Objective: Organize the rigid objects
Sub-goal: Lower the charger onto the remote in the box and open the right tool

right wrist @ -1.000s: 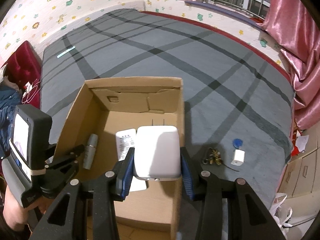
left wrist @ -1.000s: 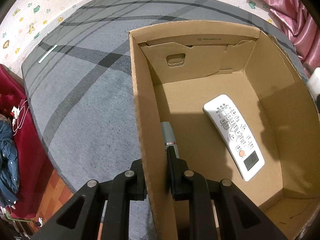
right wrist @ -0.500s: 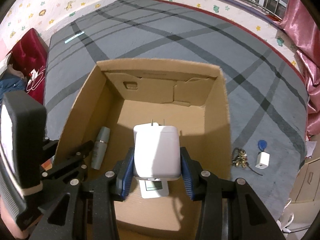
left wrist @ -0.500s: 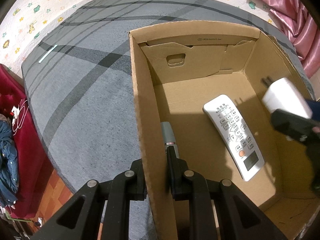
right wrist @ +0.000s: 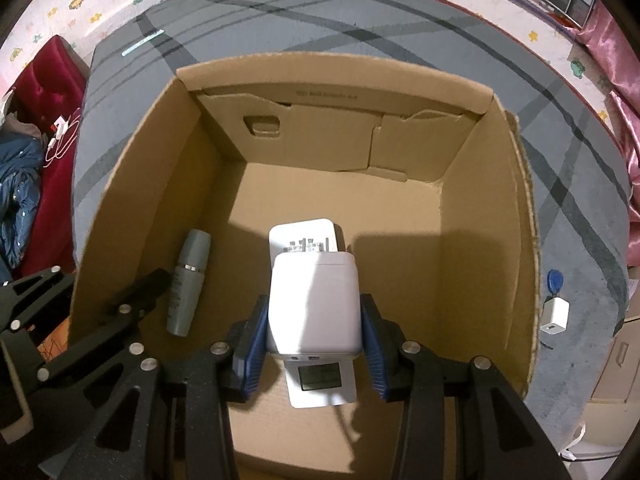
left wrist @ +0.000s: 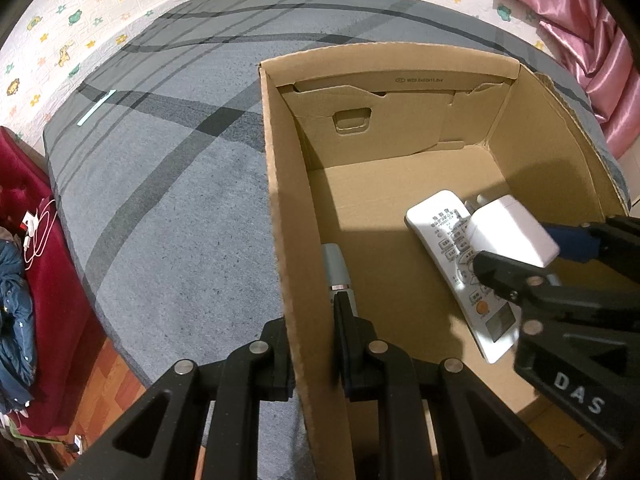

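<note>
Your right gripper (right wrist: 314, 350) clamps white power adapter (right wrist: 313, 300) inside cardboard box (right wrist: 516, 240), directly above remote control (left wrist: 448, 232), apparently clear of it. Your left gripper (left wrist: 314, 356) pinches box's side wall, steadying it for drop.

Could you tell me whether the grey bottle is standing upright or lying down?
Lying down: the grey bottle rests on its side on the box floor.
</note>
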Demonstrator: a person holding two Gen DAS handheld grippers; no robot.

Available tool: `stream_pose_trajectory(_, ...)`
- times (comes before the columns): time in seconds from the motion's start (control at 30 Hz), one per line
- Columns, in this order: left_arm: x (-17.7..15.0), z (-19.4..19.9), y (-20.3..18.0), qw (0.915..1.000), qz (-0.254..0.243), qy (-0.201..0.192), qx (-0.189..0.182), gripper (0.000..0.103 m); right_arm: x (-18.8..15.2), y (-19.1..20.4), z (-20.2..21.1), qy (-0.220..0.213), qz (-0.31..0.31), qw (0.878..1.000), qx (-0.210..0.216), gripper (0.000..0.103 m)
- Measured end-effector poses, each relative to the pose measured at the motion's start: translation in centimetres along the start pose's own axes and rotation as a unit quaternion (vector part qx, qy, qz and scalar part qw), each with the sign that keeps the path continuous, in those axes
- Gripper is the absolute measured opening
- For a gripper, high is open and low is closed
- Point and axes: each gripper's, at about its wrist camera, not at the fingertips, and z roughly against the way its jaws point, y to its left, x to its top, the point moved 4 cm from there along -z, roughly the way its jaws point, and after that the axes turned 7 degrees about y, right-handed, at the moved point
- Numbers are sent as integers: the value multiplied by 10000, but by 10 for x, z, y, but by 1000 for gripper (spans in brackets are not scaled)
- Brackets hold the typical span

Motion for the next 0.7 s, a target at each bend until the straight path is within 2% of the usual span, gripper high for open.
stream_pose_trajectory(0.3,0,0,0,10000,-24,1,37,17,0,-1,-17,240,-35,9997,57,46)
stream_pose_trajectory(0.53,1,0,-2,10000,-20,11,38,17,3,-1,-13,135,-51,9999,88,47)
stream_pose_trajectory(0.7,2,0,-2,10000,-29,12,53,17,4,-1,-2,10,-67,10000,63,54)
